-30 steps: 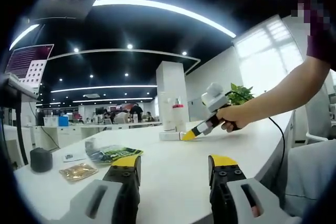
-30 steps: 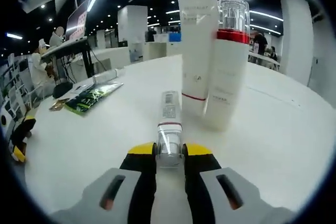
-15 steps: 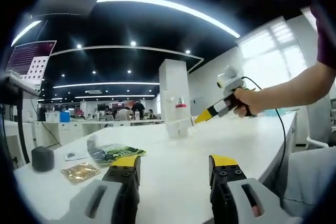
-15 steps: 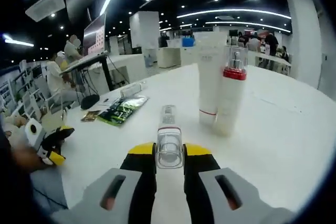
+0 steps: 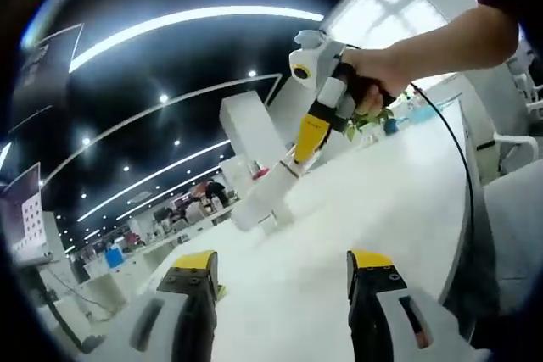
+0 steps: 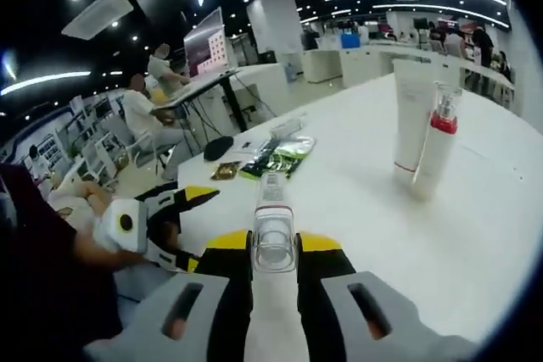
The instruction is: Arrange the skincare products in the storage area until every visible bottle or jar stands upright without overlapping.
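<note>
My right gripper (image 6: 273, 245) is shut on a slim white tube with a clear cap (image 6: 272, 209), held in the air above the white table (image 6: 365, 226). In the left gripper view the same tube (image 5: 261, 199) hangs tilted from the right gripper (image 5: 310, 129), which a hand grips. A tall white tube (image 6: 411, 120) and a white bottle with a red collar (image 6: 435, 152) stand upright side by side on the table, to the right of the held tube. My left gripper (image 5: 282, 262) is open with nothing between its jaws; it also appears as the left gripper (image 6: 174, 209) at the table's near edge.
A green packet (image 6: 280, 157), a gold packet (image 6: 226, 171) and a dark round object (image 6: 218, 147) lie near the table's far left edge. People sit at a desk (image 6: 204, 82) beyond. A cable (image 5: 462, 167) trails from the right gripper over the table.
My right gripper has lifted the slim tube off the table and pulled back from the two standing products. The left gripper view has tilted upward; its jaws stay open.
</note>
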